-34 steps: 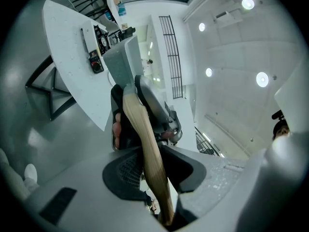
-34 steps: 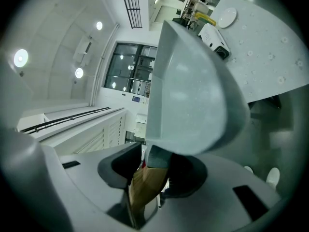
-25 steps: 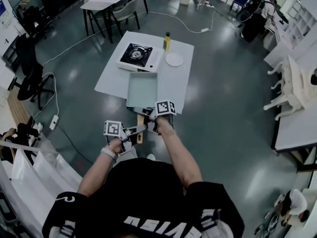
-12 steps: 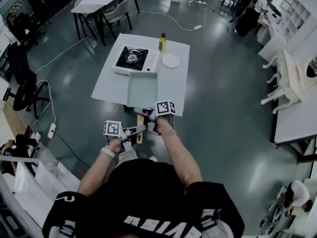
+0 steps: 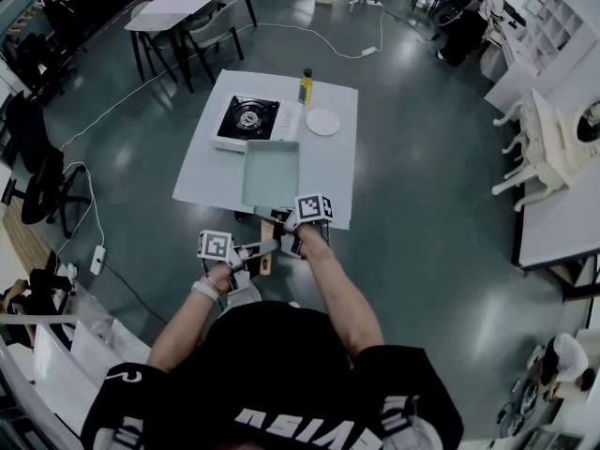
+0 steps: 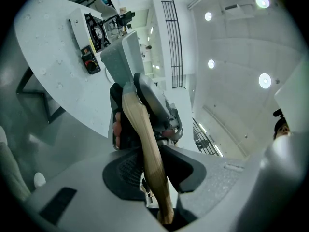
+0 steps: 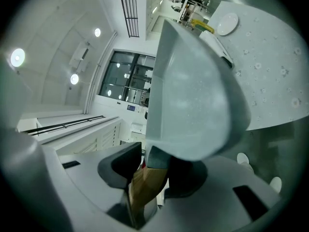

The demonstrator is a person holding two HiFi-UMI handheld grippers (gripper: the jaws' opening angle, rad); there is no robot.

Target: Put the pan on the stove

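A pale rectangular pan (image 5: 271, 172) with a wooden handle (image 5: 266, 242) hangs over the near part of the white table (image 5: 328, 181). Both grippers hold that handle. My left gripper (image 5: 251, 251) is shut on its rear end, and the wood (image 6: 147, 149) runs between its jaws. My right gripper (image 5: 287, 230) is shut on the handle (image 7: 145, 187) close to the pan body (image 7: 193, 95). The black stove (image 5: 248, 118) sits at the table's far left, beyond the pan, and shows in the left gripper view as the stove (image 6: 94, 33).
A yellow bottle (image 5: 306, 85) stands at the table's far edge, with a white plate (image 5: 322, 121) to the right of the stove. A second table with chairs (image 5: 192, 12) stands farther back. An office chair (image 5: 42, 181) and a floor cable (image 5: 94, 218) lie to the left.
The person has stepped toward the table, carrying the pan forward in both grippers. The table and stove now sit closer and lower in the head view. Both grips are unchanged.
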